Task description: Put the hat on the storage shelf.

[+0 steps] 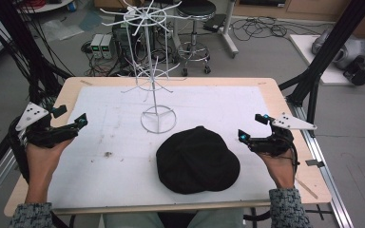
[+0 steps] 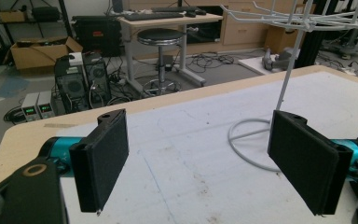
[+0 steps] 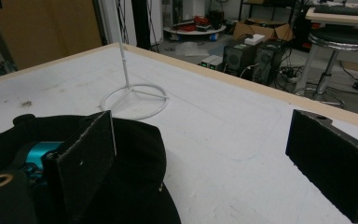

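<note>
A black cap (image 1: 197, 160) lies flat on the white mat (image 1: 104, 166) near the table's front middle. Behind it stands a white wire rack (image 1: 156, 61) with hook arms on a ring base. My left gripper (image 1: 71, 116) hovers open at the mat's left edge, well apart from the cap. My right gripper (image 1: 253, 127) is open just right of the cap, with nothing between its jaws. In the right gripper view the cap (image 3: 135, 158) sits behind the left pad of the open gripper (image 3: 214, 168). In the left gripper view the open gripper (image 2: 205, 172) frames bare mat, with the rack base (image 2: 247, 140) beyond.
The wooden table (image 1: 285, 109) has black frame posts (image 1: 323, 61) at both sides. Beyond its far edge stand a stool (image 1: 196, 33), power supplies (image 1: 102, 46) and cables on the floor. Bare mat lies left of the cap and behind the rack.
</note>
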Motion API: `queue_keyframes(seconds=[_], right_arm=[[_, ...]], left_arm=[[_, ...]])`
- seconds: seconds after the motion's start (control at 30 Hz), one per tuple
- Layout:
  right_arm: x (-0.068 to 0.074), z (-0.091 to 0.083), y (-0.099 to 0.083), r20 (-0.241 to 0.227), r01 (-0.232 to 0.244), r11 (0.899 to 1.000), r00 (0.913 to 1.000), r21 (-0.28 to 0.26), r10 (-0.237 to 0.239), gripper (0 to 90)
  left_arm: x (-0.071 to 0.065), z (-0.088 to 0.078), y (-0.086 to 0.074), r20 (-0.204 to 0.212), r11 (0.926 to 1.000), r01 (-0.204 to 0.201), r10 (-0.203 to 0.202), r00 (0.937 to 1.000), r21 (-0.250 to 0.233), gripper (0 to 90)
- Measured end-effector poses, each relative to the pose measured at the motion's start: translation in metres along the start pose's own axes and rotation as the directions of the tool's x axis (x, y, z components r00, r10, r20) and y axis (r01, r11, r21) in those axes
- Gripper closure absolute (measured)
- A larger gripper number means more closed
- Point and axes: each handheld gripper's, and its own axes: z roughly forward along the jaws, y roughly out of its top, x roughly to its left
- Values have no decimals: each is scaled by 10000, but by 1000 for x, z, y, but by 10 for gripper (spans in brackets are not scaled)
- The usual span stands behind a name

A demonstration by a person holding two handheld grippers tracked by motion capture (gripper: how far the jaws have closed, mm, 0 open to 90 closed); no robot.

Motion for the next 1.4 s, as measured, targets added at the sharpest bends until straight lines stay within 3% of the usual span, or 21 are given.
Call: queue_keyframes(seconds=[0.4,0.83,1.1,1.27,1.4], right_arm=[[3,2,1,-62,84,10000,9999,40,-84,73],[17,16,6,-532,316,9994,9981,169,-306,72],[36,28,12,-1108,573,9981,9924,238,-544,72],[54,39,13,-1596,957,9940,9834,530,-862,72],[64,47,15,-2009,920,9943,9764,532,-796,72]], left_arm=[[0,-1,1,-21,10000,23,-23,10000,-87,206],[1,-3,1,-13,9999,80,-81,10000,-101,205],[1,-3,3,-4,9999,36,-37,10000,-132,205],[0,0,2,58,9999,75,-75,10000,-89,205],[-2,2,3,131,9999,34,-33,9999,-105,205]])
